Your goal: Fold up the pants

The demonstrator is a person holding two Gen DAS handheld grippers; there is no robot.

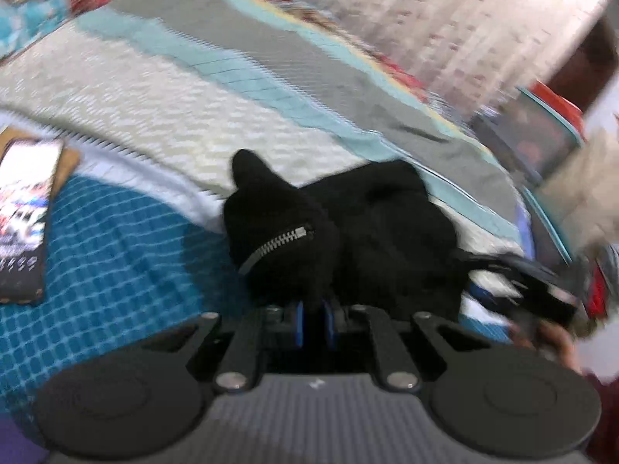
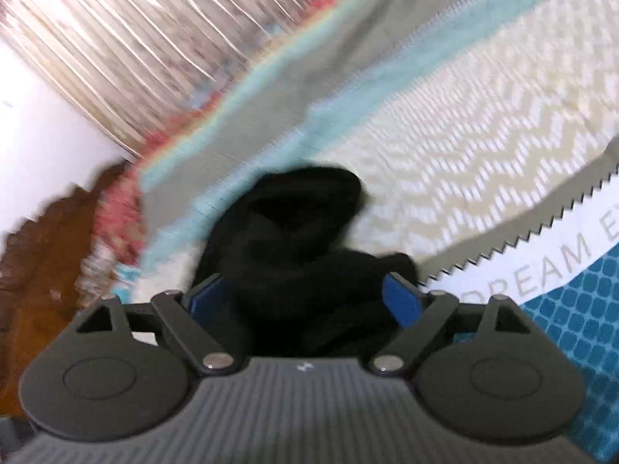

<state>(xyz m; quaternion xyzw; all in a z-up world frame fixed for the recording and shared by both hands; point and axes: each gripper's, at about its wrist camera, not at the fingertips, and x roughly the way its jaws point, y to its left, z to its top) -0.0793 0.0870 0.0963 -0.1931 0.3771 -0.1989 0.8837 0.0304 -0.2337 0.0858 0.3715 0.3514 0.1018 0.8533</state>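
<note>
The left gripper (image 1: 314, 319) is pinching a fold of the black pants (image 1: 340, 232), its blue pads (image 1: 298, 321) pressed nearly together with cloth rising straight out from between them. The right gripper (image 2: 305, 301) is standing wide, its blue pads (image 2: 402, 303) spread to either side of the pants (image 2: 294, 239); dark cloth is lying between them, but the blur is hiding whether either pad is touching it, so I am reading it as spread and gripping nothing.

Outward from the fingers, the pants are sitting as a bunched, rumpled heap on the bedspread (image 1: 162, 116), over its cream zigzag band and just short of the pale teal stripe (image 1: 251, 77) beyond. A metal zipper (image 1: 276, 245) is showing on the nearest hump, running slantwise away from the left gripper. A phone (image 1: 27, 216) is lying well to the left of the pants on the blue checked part of the spread, and the other gripper's body is showing just right of the pants in the left view.

Judging by this, the folding is barely begun: no flat layer or clean crease is showing, and spreading, aligning the legs and folding are all still ahead.

The heap is showing no clear long axis; waist and leg ends cannot be told apart, so which way the pants are pointing I cannot tell
</note>
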